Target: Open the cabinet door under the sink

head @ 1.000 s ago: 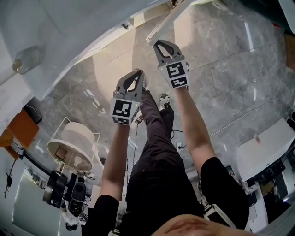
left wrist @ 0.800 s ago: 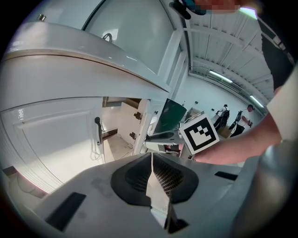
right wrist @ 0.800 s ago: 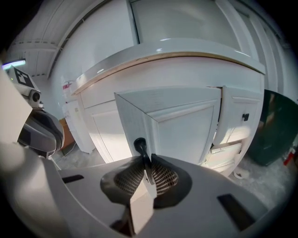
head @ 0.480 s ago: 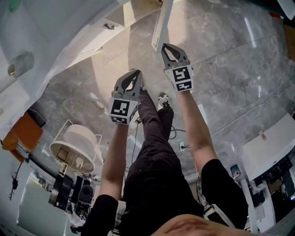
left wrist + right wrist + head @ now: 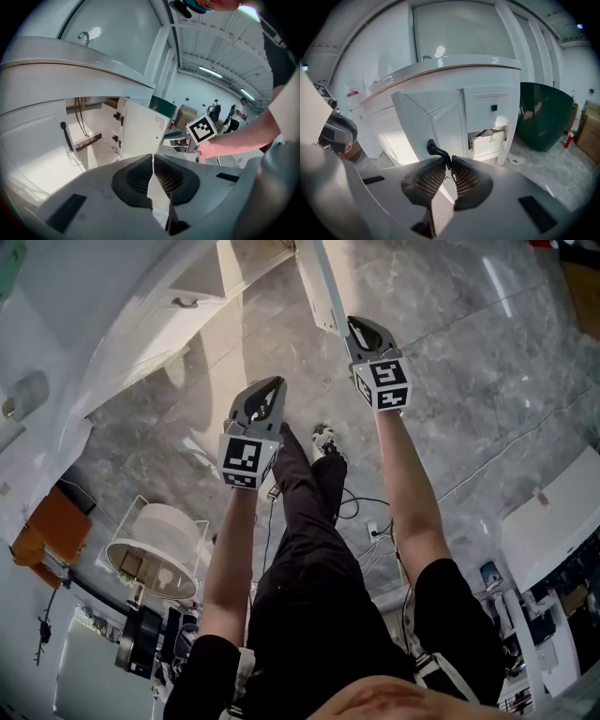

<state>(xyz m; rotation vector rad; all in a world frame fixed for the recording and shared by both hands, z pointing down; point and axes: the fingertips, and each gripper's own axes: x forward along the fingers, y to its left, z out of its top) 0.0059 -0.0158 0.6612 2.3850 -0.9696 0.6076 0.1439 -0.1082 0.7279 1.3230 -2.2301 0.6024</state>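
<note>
Since a second ago the cabinet door has swung further out, drawn by the right gripper, whose jaws are pinched tight on the door's black handle. The left gripper hangs beside it, jaws pressed together on nothing. The cabinet under the sink stands open, showing pipes. Its far side is hidden behind the neighbouring shut door. The handle's lower end disappears between the jaws.
</note>
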